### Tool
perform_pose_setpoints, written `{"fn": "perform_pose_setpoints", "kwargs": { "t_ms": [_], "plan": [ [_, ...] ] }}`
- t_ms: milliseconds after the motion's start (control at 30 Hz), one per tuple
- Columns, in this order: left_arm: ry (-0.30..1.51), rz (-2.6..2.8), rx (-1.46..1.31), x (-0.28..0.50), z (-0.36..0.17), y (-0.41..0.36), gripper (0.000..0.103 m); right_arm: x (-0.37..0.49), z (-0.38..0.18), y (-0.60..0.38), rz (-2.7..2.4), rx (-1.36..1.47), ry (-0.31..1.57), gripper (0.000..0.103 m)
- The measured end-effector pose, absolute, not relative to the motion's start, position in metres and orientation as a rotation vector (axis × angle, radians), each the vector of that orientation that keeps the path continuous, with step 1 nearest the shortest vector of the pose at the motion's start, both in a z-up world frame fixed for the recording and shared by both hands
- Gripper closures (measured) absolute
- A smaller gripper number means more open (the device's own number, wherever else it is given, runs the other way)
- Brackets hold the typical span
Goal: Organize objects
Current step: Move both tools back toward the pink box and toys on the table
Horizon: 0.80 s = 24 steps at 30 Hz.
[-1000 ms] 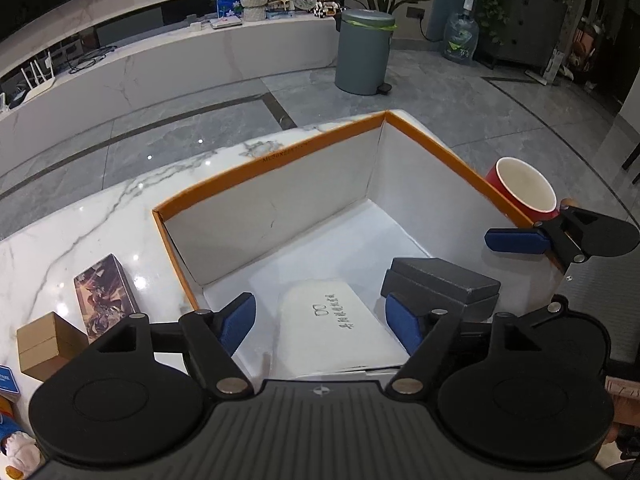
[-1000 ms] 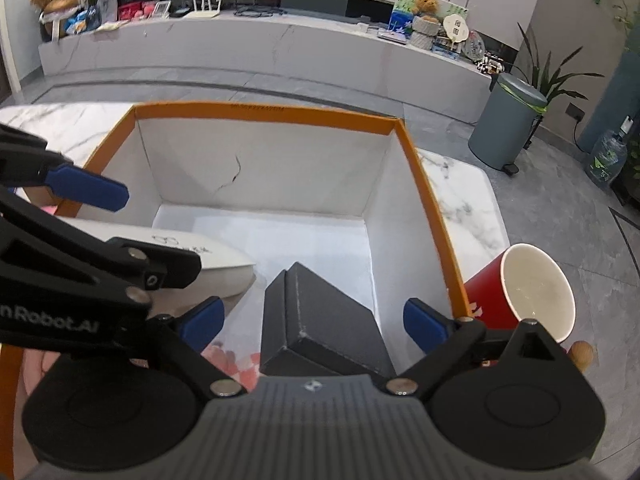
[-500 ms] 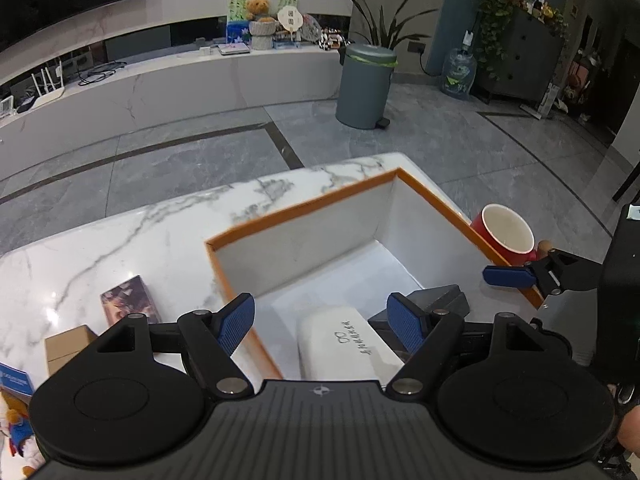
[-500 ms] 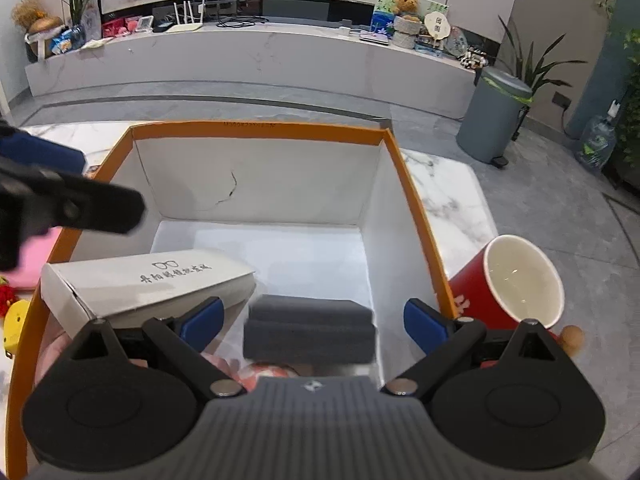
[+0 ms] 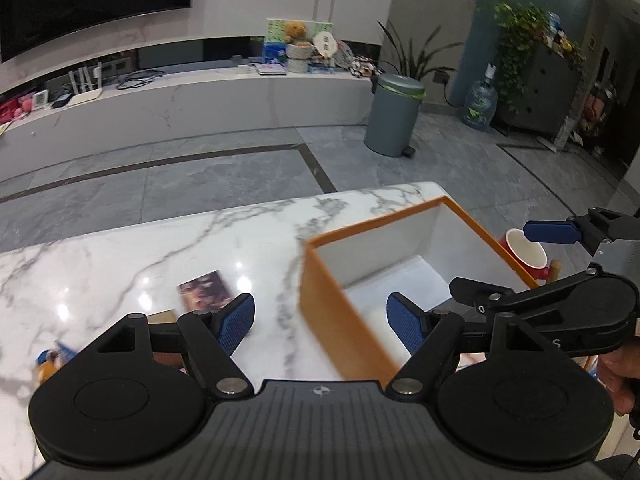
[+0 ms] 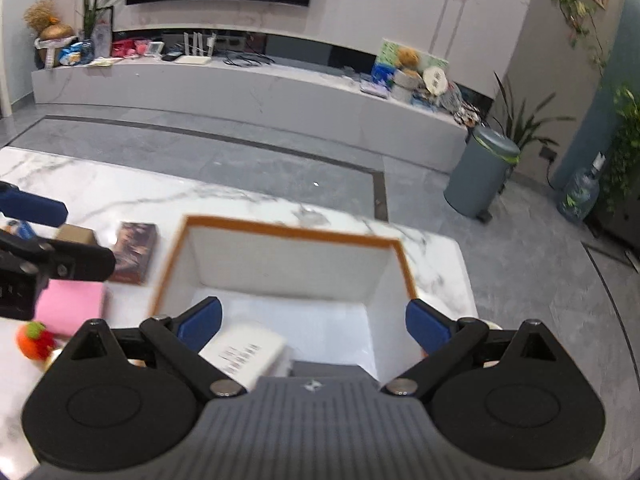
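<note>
An orange box with white inside (image 5: 340,312) (image 6: 280,234) stands on the marble table. A white carton (image 6: 244,354) lies in it, beside a dark box (image 6: 332,370) mostly hidden by my right gripper. My left gripper (image 5: 320,322) is open and empty, raised above the box's left wall. My right gripper (image 6: 314,322) is open and empty, raised above the box's near side; it shows in the left wrist view (image 5: 552,232) too. A picture card box (image 5: 202,290) (image 6: 134,252) lies left of the orange box.
A red cup (image 5: 526,252) stands right of the orange box. A pink pad (image 6: 70,306), a brown carton (image 6: 76,234) and a strawberry toy (image 6: 34,340) lie on the table's left part. Beyond the table are grey floor and a bin (image 6: 482,172).
Both grippers have lifted up and back out of the box, empty. The left one has swung left. The white carton and the dark box stay inside.
</note>
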<state>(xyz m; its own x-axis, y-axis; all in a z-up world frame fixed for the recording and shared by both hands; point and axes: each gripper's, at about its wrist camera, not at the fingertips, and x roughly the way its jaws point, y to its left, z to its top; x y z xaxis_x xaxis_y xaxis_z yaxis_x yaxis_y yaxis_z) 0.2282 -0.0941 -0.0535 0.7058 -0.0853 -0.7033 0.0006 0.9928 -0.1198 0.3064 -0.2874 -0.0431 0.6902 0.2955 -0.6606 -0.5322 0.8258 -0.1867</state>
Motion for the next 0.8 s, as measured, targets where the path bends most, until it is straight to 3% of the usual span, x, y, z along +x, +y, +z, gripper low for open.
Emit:
{"fn": "perform_pose_setpoints", "kwargs": {
  "t_ms": [400, 800],
  "plan": [
    [0.767, 0.056, -0.203, 0.180, -0.058, -0.014, 0.014, 0.251, -0.034, -0.212, 0.580, -0.474, 0.615, 0.004],
    [0.761, 0.142, -0.322, 0.137, -0.093, 0.056, 0.014, 0.212, -0.065, -0.165, 0.690, -0.449, 0.628, 0.004]
  ]
}}
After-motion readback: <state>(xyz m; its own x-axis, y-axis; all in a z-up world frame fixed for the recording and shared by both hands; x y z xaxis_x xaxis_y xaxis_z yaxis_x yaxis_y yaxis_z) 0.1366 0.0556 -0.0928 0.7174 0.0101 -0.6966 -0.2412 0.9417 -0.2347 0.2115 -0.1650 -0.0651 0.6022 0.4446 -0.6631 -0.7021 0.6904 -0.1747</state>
